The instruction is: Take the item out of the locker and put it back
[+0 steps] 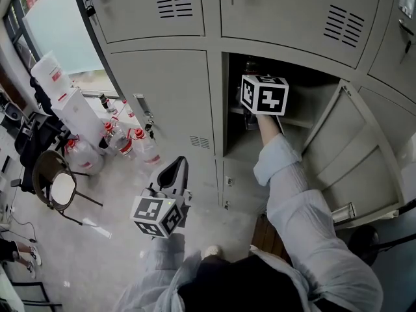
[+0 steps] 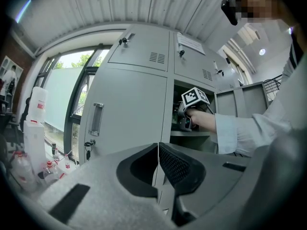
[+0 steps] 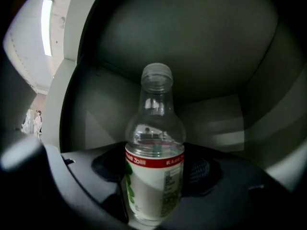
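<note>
In the locker, my right gripper [image 3: 156, 169] stands open around the upright bottle [image 3: 154, 195], pads at its 9 and 3 o'clock. My left gripper [image 2: 157, 152] is pinched together, empty.

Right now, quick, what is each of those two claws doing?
Left gripper: shut, empty.
Right gripper: jaws flank the bottle; pressing it or not, cannot tell.

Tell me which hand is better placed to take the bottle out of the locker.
Right. The right gripper reaches inside the open locker, with the bottle upright between its jaws. The left gripper is outside, jaws together and empty, facing a closed door.
</note>
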